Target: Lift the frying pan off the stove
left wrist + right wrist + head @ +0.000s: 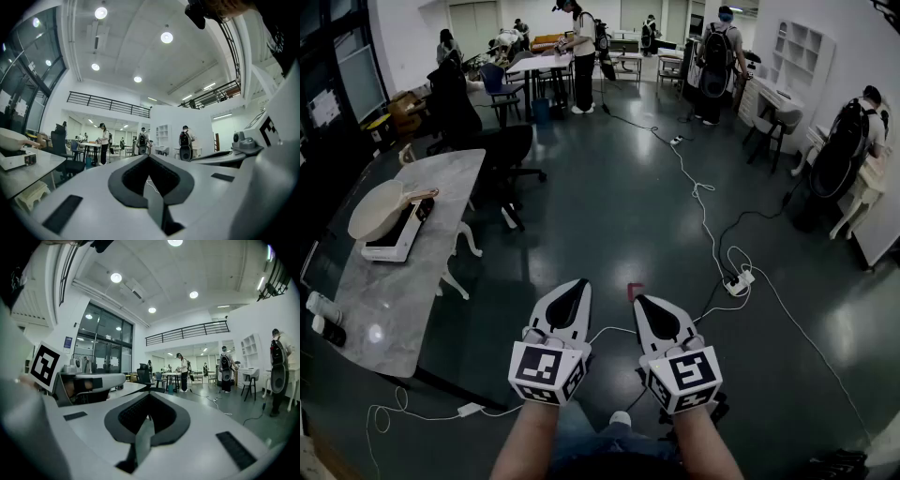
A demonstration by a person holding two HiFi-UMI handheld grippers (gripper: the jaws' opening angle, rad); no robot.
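The pale frying pan (382,208) with its wooden handle sits on a white stove (394,242), on the grey marble table (403,291) at the left. In the left gripper view the pan (10,138) and the stove (16,160) show at the far left edge. Both grippers hang over the floor near the person's legs, well to the right of the table. The left gripper (577,284) is shut and holds nothing; its jaws (149,157) meet. The right gripper (639,302) is likewise shut and holds nothing, as the right gripper view (149,395) shows.
A white cable and a power strip (739,281) lie across the dark floor to the right. A black office chair (511,155) stands past the table's far end. Two small bottles (323,316) lie on the table's near end. People stand at desks far back.
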